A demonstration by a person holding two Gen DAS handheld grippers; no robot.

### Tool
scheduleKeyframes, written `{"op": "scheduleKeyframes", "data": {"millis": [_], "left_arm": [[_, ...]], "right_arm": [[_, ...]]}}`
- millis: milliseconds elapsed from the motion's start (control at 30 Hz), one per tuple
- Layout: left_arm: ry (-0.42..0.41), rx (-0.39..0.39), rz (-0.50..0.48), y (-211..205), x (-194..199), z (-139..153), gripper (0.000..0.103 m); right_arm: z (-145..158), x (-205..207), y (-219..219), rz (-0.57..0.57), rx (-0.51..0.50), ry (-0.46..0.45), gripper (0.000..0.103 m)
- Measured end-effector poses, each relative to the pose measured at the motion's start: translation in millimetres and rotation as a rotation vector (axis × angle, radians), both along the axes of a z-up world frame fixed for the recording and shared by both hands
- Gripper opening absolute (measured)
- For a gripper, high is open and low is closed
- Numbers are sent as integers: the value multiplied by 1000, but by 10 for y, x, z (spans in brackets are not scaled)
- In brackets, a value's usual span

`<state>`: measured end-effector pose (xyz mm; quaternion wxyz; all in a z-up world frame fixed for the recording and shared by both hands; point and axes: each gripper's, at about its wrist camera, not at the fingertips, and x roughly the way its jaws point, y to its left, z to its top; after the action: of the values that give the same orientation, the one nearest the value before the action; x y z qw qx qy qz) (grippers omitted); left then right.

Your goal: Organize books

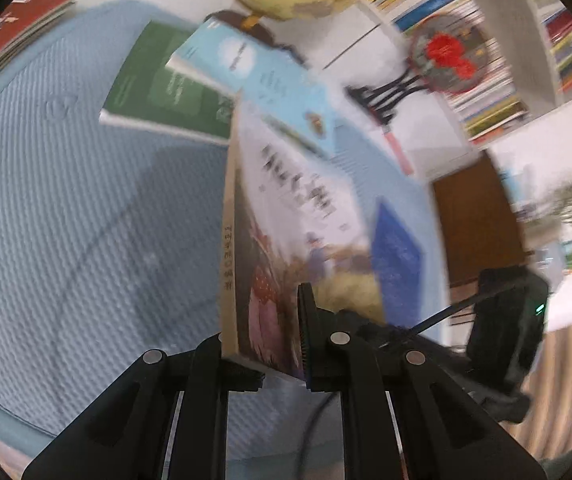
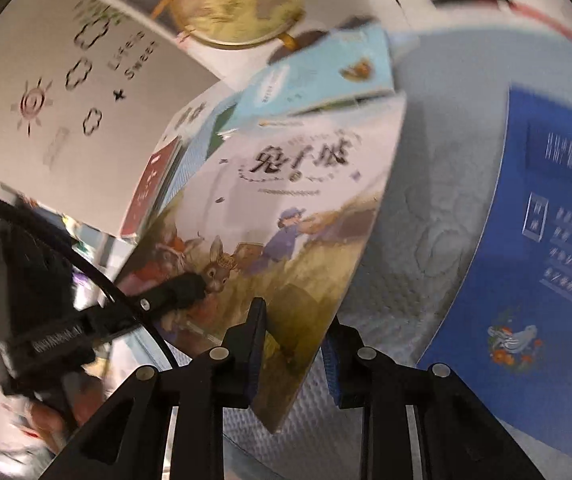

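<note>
Rabbit picture book (image 2: 286, 216) is hanging tilted above the blue quilted mat (image 1: 66, 200); your left gripper (image 1: 264, 344) is clamping its spine end, your right gripper (image 2: 292, 356) is straddling its lower edge, jaws not quite touching. Blue book (image 2: 526, 260) is lying flat beside.

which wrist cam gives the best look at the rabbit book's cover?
Right wrist: the rabbit book faces the lens, with title and rabbit artwork readable, between the right gripper fingers. Left wrist shows the rabbit book nearly edge-on and blurred, mostly spine and a skewed cover, clamped in the left gripper.
</note>
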<state>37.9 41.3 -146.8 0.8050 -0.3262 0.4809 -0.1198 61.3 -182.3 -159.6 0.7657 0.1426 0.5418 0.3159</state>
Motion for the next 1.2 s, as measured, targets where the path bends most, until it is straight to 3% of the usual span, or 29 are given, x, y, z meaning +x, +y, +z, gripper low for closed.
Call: {"op": "scheduleKeyframes", "data": {"millis": [233,367,500,633,767,933,1000,1200], "left_arm": [[-39,-41,-42,393,-67,250,10],[-89,-37,-28,862,-148,483,10],[-129,-37,32,1487,-212,654,10],[-157,10,100,2102,-224,723,10],[-171,20,177,2807,-191,670,10],[-152,109,195,3316,0,506,10],[-130,107,201,3488,108,389,11],[-58,34,179,3823,253,21,11]], "right_arm": [[456,-245,432,34,-101,-126,27],[681,-295,858,47,-107,-177,27],[871,-216,1492,86,-72,-221,28],[955,-72,2255,144,-45,-259,28],[827,132,3038,193,-6,-248,28],[573,354,3691,199,15,-197,29],[478,419,3902,204,-16,-216,29],[260,632,4172,163,-57,-155,30]]}}
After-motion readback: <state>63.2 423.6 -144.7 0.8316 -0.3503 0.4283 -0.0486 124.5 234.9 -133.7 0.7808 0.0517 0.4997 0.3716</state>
